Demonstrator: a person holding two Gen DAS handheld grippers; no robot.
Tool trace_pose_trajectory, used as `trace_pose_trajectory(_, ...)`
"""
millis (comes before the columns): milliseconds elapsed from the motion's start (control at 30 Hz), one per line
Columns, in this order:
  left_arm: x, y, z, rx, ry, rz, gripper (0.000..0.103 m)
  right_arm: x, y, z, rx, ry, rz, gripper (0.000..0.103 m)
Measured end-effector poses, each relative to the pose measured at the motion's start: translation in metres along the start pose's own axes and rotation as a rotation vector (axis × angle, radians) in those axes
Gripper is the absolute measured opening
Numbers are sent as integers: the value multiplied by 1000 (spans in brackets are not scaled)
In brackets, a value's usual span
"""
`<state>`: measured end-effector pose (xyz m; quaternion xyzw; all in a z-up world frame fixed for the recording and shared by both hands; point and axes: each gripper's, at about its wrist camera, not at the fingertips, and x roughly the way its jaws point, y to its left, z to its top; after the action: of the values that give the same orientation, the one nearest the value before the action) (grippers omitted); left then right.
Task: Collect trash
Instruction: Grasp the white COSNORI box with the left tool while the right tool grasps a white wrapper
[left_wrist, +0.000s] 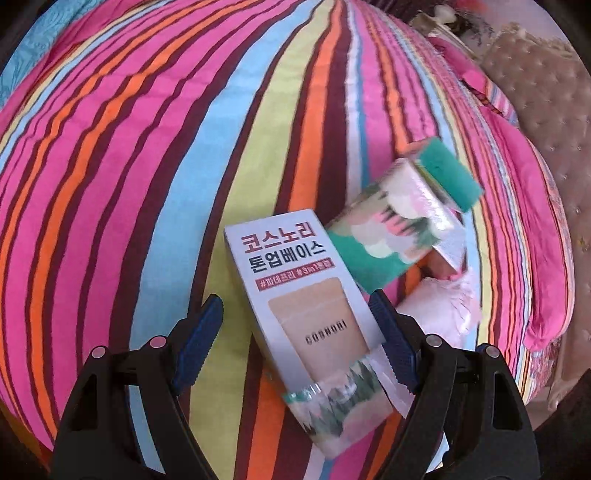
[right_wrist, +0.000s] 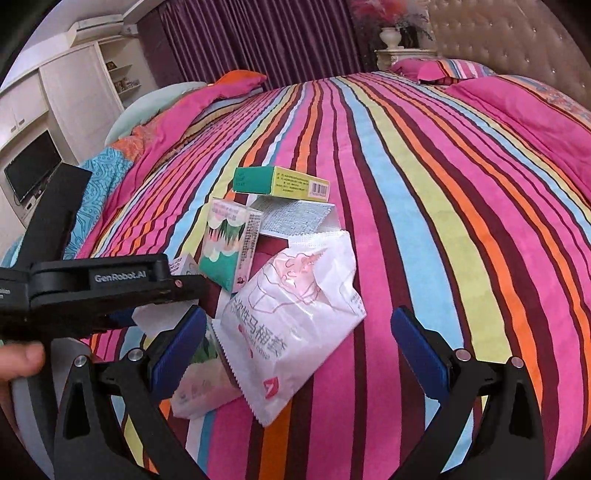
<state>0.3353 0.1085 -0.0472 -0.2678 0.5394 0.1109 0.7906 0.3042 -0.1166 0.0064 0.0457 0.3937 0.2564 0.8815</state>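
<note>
Trash lies in a heap on the striped bedspread (left_wrist: 110, 184). In the left wrist view a grey box with Korean print (left_wrist: 295, 280) lies between the fingers of my open left gripper (left_wrist: 295, 336), not gripped. Beyond it are a green and silver carton (left_wrist: 384, 229), a green box (left_wrist: 448, 177) and a white wrapper (left_wrist: 439, 306). In the right wrist view my right gripper (right_wrist: 299, 350) is open over a white plastic wrapper (right_wrist: 295, 317). Behind it stand the green and white carton (right_wrist: 229, 243), a silver packet (right_wrist: 295, 218) and the green box (right_wrist: 280, 183). The left gripper's body (right_wrist: 92, 291) shows at left.
Pink pillows (right_wrist: 436, 70) and a tufted headboard (right_wrist: 498, 33) are at the far end of the bed. A white cabinet with a TV (right_wrist: 33, 166) stands at left. A pale green pillow (right_wrist: 147, 107) and folded pink duvet lie on the bed's far left edge.
</note>
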Motion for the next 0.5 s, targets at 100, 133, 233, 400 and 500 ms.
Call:
trace_pose_trajectory(100,1,2,2,-15,-19,-4,79,9,2,4,-12,15,-2,96)
trace_pose_trajectory(133,1,2,3,-11,-25,-4,79,12,2,5,-12,18,-3,96)
trace_pose_trajectory(233,2,-1,8,22,-46,9,79,24,2,8,-13,36,-16,96)
trace_pose_trajectory(400,4,-1,9,114,-83,59,58,39,4,9,-58,65,-47,95)
trace_pose_trajectory(500,3,1,10,165,-95,69,49,40,4,7,-57,79,-19,81)
